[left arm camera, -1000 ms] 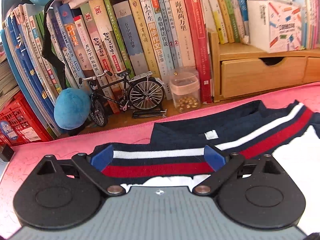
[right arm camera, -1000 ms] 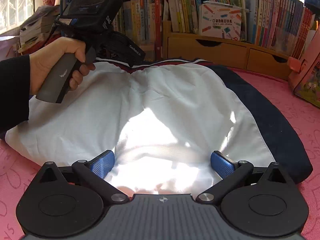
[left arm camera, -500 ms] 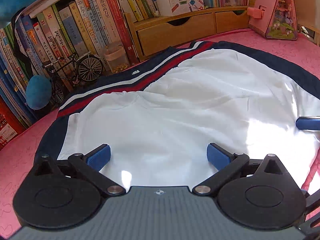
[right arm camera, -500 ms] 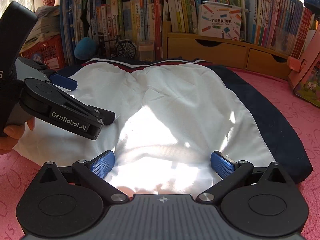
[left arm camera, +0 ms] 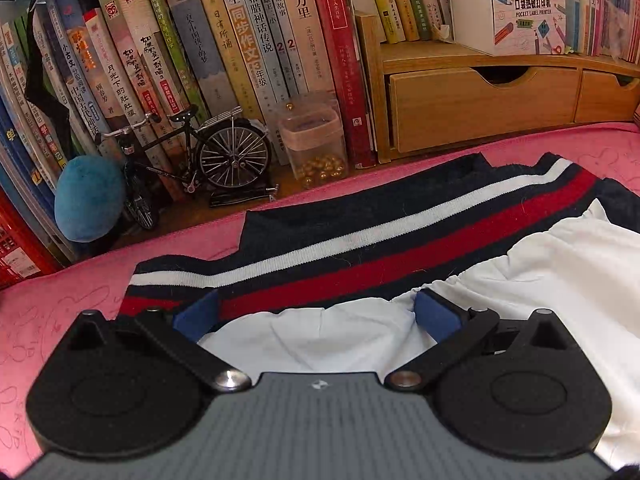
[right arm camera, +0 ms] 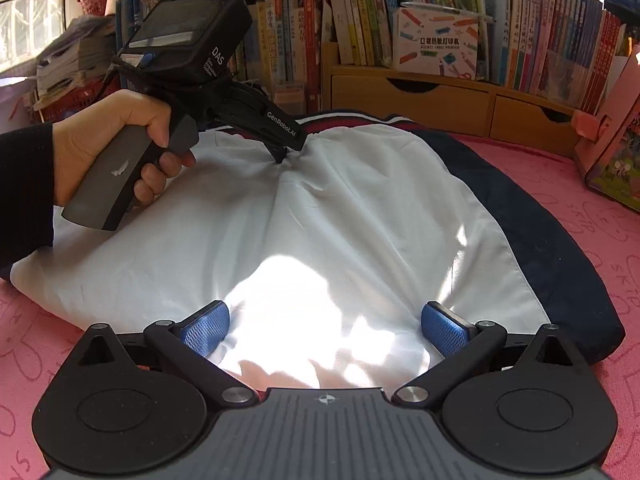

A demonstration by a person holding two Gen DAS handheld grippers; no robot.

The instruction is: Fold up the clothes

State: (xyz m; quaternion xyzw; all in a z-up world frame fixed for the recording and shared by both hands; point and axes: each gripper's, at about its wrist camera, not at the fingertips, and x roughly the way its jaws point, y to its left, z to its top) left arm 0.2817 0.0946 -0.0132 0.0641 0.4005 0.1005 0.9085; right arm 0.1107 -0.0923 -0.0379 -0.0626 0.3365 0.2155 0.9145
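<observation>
A garment lies spread on the pink mat, with its white lining facing up. It has a navy border and a red, white and navy striped band at the far edge. My left gripper is open, low over the white fabric just short of the striped band. The cloth bunches against its right finger. In the right wrist view a hand holds that left gripper, tip down on the cloth. My right gripper is open over the near white edge.
Rows of books and a wooden drawer unit line the back. A model bicycle, a blue plush ball and a clear jar of gold beads stand by the books. A pink box sits at the right.
My left gripper swung from the near left side of the garment back to the far striped edge and now presses on the white fabric. The right gripper has not moved.
</observation>
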